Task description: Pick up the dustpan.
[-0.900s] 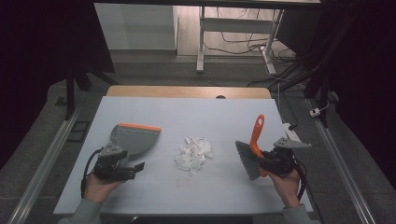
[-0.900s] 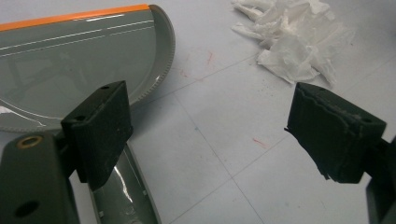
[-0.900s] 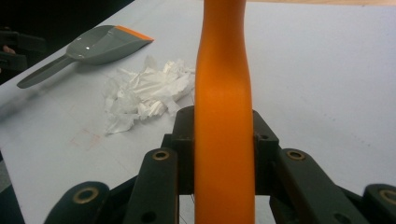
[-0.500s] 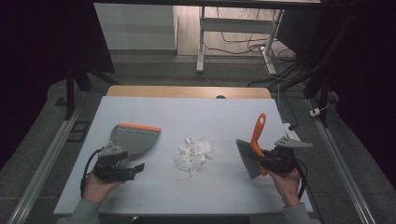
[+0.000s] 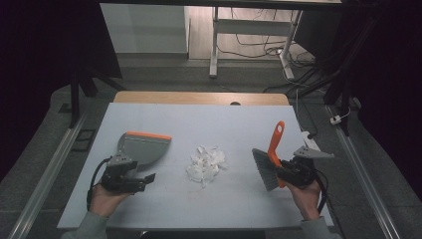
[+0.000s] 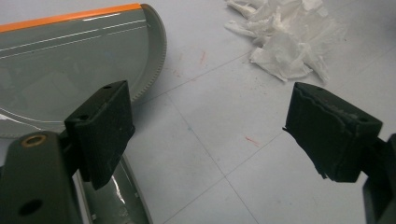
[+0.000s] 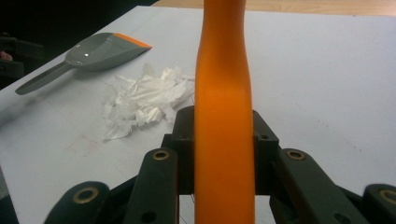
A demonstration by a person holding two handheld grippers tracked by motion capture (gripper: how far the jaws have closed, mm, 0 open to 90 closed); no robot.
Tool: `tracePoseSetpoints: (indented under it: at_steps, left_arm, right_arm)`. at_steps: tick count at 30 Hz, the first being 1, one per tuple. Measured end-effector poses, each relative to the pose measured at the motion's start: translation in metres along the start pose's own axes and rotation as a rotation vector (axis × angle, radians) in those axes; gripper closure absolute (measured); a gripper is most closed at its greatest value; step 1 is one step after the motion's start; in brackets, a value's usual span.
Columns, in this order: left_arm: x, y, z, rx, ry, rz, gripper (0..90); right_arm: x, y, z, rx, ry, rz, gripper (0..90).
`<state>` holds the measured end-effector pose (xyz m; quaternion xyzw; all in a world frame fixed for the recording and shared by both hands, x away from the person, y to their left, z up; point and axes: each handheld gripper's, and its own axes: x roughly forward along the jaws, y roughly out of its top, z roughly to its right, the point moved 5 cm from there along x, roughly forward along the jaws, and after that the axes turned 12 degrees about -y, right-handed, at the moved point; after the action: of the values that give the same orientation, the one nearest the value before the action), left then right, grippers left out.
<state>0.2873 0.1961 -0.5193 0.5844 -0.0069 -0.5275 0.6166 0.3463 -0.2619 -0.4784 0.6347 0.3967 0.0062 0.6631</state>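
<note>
In the high view, the right gripper [image 5: 287,172] has eased slightly toward the table's centre over the last second while the left gripper [image 5: 130,180] has kept its place, so the sweep looks about to begin. The right one is clamped on the orange handle of the brush [image 5: 271,162], bristles hanging just right of the paper scraps [image 5: 205,163]; the dustpan [image 5: 142,148] lies left of the pile with its orange lip pointing away from the person. Bare table [image 5: 224,119] lies beyond the pile, and the right edge is near the brush hand. In the left gripper view, the jaws stand wide apart with nothing between them, one pad beside the dustpan [image 6: 79,65] handle, the scraps [image 6: 287,37] ahead. In the right gripper view, the pads press the brush handle [image 7: 224,121], with pile [image 7: 142,100] and dustpan [image 7: 93,53] beyond, open surface between.
</note>
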Motion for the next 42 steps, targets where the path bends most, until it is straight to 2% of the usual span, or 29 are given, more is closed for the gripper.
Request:
tracePoseSetpoints:
  at_steps: [12,14,18,22,26,32,36,38,42]
  left_arm:
    - [0.000,0.007,0.006,-0.003,0.031,-0.022,17.6]
    - [-0.002,0.009,0.006,-0.004,0.049,-0.038,16.5]
    - [-0.007,0.016,0.006,0.009,0.094,-0.041,15.0]
    - [-0.010,0.023,0.004,-0.001,0.117,-0.058,13.9]
    - [-0.011,0.032,-0.002,-0.034,0.139,-0.098,14.2]
    - [-0.015,0.039,-0.021,-0.115,0.191,-0.104,12.2]
    - [-0.016,0.028,-0.034,-0.159,0.250,-0.122,12.2]
    - [-0.016,0.020,-0.039,-0.179,0.267,-0.148,12.3]
    - [-0.011,0.006,-0.046,-0.212,0.260,-0.181,12.1]
  right_arm:
    - [-0.004,-0.001,-0.001,-0.005,-0.005,0.003,69.9]
    - [-0.006,-0.001,-0.002,-0.008,-0.009,0.005,69.9]
    - [-0.008,0.000,-0.001,-0.006,-0.014,0.011,69.9]
    - [-0.009,0.000,0.002,0.005,-0.017,0.014,69.9]
    - [-0.009,-0.001,0.003,0.007,-0.016,0.012,69.9]
    - [-0.010,0.000,0.003,0.007,-0.018,0.013,69.9]
    - [-0.009,0.000,0.002,0.005,-0.020,0.013,69.9]
    - [-0.009,0.000,0.002,0.004,-0.022,0.012,69.9]
    - [-0.007,-0.001,0.002,0.001,-0.025,0.006,69.9]
